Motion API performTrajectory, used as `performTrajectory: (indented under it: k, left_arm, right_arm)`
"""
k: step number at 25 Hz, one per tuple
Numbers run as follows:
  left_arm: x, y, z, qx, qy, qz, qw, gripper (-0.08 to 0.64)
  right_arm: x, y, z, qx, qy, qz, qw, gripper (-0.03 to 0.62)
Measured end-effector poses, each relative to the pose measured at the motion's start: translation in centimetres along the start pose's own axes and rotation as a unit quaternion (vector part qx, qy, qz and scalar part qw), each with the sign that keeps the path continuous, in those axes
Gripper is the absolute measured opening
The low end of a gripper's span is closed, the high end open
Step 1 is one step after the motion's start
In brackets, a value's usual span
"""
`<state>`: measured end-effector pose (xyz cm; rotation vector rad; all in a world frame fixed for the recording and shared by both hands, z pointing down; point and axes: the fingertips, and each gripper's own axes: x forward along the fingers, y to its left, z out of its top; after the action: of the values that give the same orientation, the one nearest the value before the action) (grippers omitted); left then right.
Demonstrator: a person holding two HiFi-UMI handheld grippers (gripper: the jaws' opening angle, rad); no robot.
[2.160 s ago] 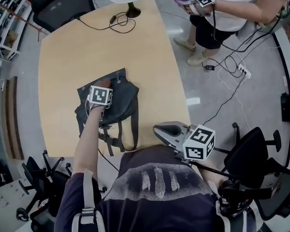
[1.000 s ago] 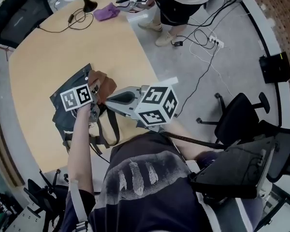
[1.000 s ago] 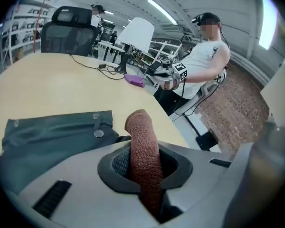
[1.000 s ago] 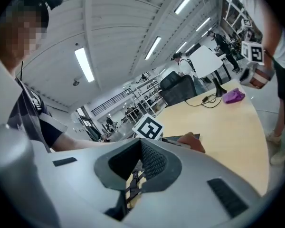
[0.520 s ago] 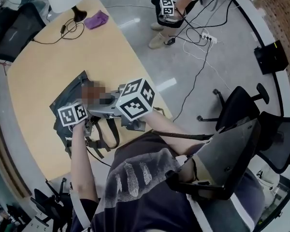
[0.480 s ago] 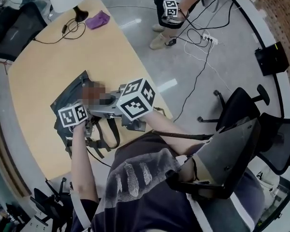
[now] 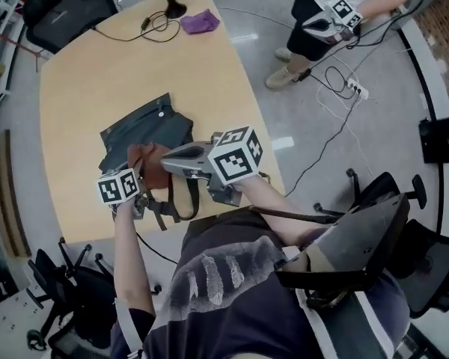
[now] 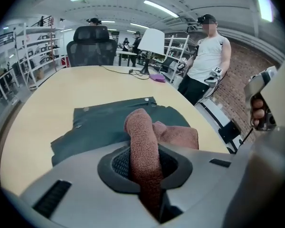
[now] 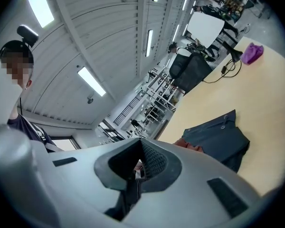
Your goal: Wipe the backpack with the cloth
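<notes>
Left gripper view shows my left claw [image 8: 145,163] clamped on a fold of the rust-brown cloth [image 8: 149,141]. The rest of the cloth is bunched on the dark backpack [image 8: 104,122] just beyond the jaws. From the head view, the backpack [image 7: 146,129] lies flat close to the near edge of the table [image 7: 75,88], its straps trailing toward that edge. The cloth [image 7: 146,163] sits on the end of the bag nearest me. My right claw [image 7: 170,158] hovers just beside the cloth with its jaws together on nothing, and in its own view it [image 9: 133,175] points across the bag rather than down at it. I judge the wiping is under way, with most of the flap not yet covered. The next move calls for pressing the cloth flat and dragging it toward the far end, while the right claw pins the bag so that it does not slide. The table is pale bare wood. A purple rag [image 7: 198,22], a lamp base [image 7: 173,10] and a cable lie at its far corner. Another person [image 7: 322,6] stands on the grey floor beyond the right edge, and office chairs stand around.
</notes>
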<state>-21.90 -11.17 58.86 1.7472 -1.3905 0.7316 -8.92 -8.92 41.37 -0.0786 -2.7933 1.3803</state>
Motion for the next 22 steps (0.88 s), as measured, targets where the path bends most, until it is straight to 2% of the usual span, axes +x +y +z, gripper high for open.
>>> performTrajectory:
  k: [5, 9, 13, 17, 20, 22]
  left_arm:
    - [-3.2, 5.0, -2.7, -0.033, -0.013, 0.043, 0.9984, 0.057]
    - [-5.9, 10.8, -5.3, -0.066, -0.031, 0.053, 0.9959, 0.057]
    - [-8.7, 16.9, -8.0, -0.068, -0.038, 0.084, 0.9933, 0.057]
    - [-10.3, 17.2, -10.4, -0.080, -0.066, 0.051, 0.9933, 0.057]
    - [-10.6, 15.0, -7.9, -0.036, -0.109, -0.006, 0.9934, 0.057]
    - [-11.5, 12.4, -5.9, 0.004, -0.144, -0.043, 0.9886, 0.057]
  right_arm:
    - [2.7, 0.3, -1.5, 0.003, 0.032, 0.006, 0.999, 0.002]
    - [6.7, 0.9, -2.4, -0.006, 0.045, -0.010, 0.999, 0.001]
    - [10.9, 0.7, -3.8, -0.015, 0.064, -0.028, 0.997, 0.002]
    - [12.7, 1.6, -5.1, -0.018, 0.078, -0.049, 0.996, 0.002]
    - [13.6, 1.9, -4.9, -0.037, 0.064, -0.075, 0.994, 0.002]
    - [13.8, 2.1, -5.2, -0.045, 0.063, -0.092, 0.993, 0.002]
